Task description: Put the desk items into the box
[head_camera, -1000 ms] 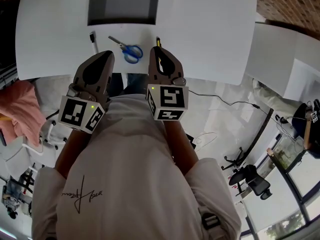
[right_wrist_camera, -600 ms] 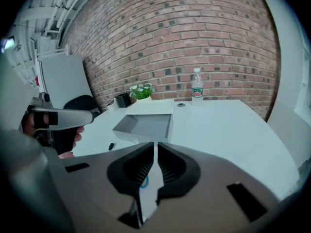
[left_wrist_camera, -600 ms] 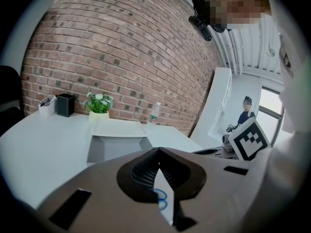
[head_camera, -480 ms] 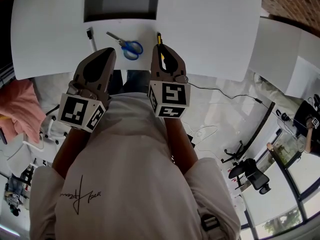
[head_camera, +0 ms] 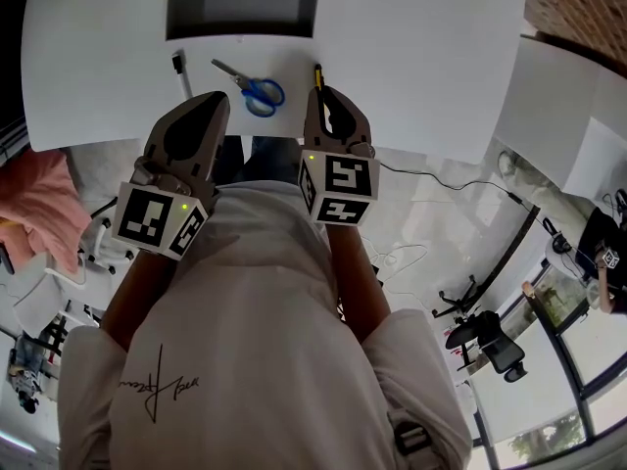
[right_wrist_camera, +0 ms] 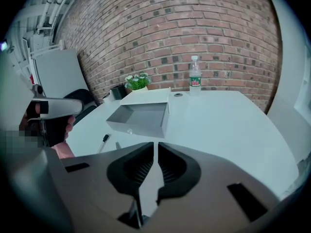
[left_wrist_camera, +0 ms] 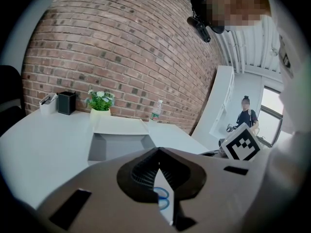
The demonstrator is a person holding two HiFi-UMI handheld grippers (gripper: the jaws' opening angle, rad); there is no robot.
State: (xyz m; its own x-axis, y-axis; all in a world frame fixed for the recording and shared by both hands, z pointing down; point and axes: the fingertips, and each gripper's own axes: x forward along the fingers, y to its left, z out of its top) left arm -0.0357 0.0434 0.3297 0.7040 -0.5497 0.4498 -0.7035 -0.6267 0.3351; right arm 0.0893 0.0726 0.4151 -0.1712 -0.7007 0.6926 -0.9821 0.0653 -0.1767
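- Left gripper (head_camera: 211, 102): jaws pressed together at the tips, pinching nothing. It hangs over the near edge of the table (head_camera: 421, 57), at 7 o'clock of the scissors (head_camera: 253, 91).
- Right gripper (head_camera: 324, 93): jaws all but closed, with a hairline slit between them and nothing held. Its tip sits at the near end of a yellow-and-black pen (head_camera: 317, 73).
- Box (head_camera: 243, 8): open, grey inside, at the far table edge, 12 o'clock of the scissors.
- Scissors: blue-handled, flat on the table, outside the box.
- Black marker (head_camera: 180, 70) lies at 9 o'clock of the scissors and the pen at 3 o'clock, both outside the box.
- Beyond the box: potted plant (right_wrist_camera: 136, 81) and bottle (right_wrist_camera: 195, 76), with a brick wall (right_wrist_camera: 194, 28) behind.
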